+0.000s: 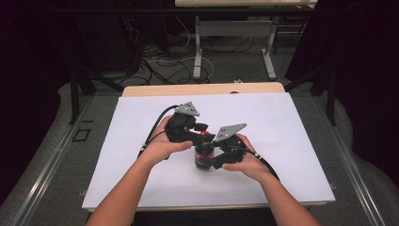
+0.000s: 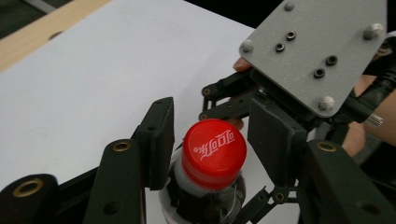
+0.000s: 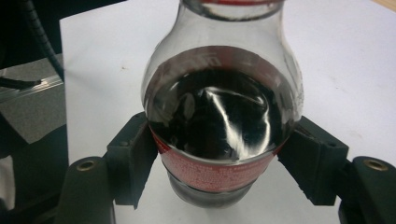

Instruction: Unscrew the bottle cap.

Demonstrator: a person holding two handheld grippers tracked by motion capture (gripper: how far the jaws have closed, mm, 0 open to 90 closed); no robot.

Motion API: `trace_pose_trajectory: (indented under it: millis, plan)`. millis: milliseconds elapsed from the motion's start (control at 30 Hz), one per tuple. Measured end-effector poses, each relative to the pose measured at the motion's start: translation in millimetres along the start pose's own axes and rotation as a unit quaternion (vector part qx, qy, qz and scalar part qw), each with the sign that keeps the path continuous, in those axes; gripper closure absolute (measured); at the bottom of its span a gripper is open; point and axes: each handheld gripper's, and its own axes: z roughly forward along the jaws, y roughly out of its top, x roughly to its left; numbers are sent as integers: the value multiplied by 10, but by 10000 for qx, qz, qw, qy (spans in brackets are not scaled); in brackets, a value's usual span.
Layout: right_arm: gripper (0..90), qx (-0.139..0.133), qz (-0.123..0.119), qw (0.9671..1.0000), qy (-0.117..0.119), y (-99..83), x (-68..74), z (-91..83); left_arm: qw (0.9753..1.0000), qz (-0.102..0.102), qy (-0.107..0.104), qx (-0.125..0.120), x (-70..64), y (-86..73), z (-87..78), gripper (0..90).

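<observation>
Mid-sheet, bottle [image 1: 204, 159] between both claws, white margin [image 1: 291, 136] all round

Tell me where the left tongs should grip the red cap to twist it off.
Grip the red cap on its ribbed side wall, coming down from above with one jaw on each flank. The bottle stands upright, its labelled belly clamped in the right tongs, so the cap faces up; the left tongs already straddle it, open.

White sheet [image 1: 277, 136] over wooden table [image 1: 202, 89]; cables [image 1: 164, 61] on floor
</observation>
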Motion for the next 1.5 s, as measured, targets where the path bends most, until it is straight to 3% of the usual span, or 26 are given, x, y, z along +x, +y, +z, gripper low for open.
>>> trace_pose_trajectory:
  millis: [133, 167, 233, 333, 433, 533, 667, 767, 800, 900, 1000, 1133, 1333, 1400, 1500]
  plan:
    - [306, -55, 22, 10000, 79, -1, 21, 3, 10000, -8, -21, -10, 3, -17, 19, 601]
    - [306, -60, -67, 9999, 89, -1, 11, 8, 10000, 8, -64, 73, 8, -11, 7, 604]
    - [306, -28, -11, 10000, 58, -3, 17, 7, 10000, 29, -9, 83, 6, -14, 10, 609]
    - [306, -49, 41, 10000, -64, -3, 21, 14, 9998, -100, 196, -14, -23, -19, 27, 611]
    - [306, -38, 61, 9998, -203, -1, 7, 21, 9981, -216, 571, -124, -67, -24, 68, 613]
    - [306, -10, 123, 9991, -399, -3, 5, 28, 9940, -472, 966, -217, -126, -25, 114, 613]
    - [307, 18, 159, 9978, -645, -4, -2, 37, 9840, -777, 1557, -380, -227, -28, 185, 614]
    - [307, 59, 343, 9967, -734, -7, 16, 36, 9769, -887, 1870, -539, -298, -29, 244, 614]
    - [307, 18, 286, 9964, -800, -9, 3, 39, 9748, -870, 1978, -550, -312, -26, 256, 614]
    - [307, 24, 275, 9955, -910, -13, -2, 32, 9724, -903, 2058, -630, -335, -17, 293, 613]
    - [306, 5, 313, 9960, -835, -17, -20, 11, 9743, -924, 1940, -681, -317, -11, 287, 580]
    - [306, -56, 258, 9969, -736, -17, -24, 8, 9791, -836, 1759, -593, -279, 3, 212, 540]
    - [306, -95, 189, 9985, -503, -9, -15, 0, 9903, -573, 1203, -392, -202, 26, 67, 461]
    - [306, -118, 146, 9988, -442, -7, -15, -6, 9933, -484, 1005, -294, -181, 23, 36, 456]
    - [306, -57, 107, 9993, -360, -1, -12, -23, 9957, -367, 807, -279, -144, 7, 6, 451]
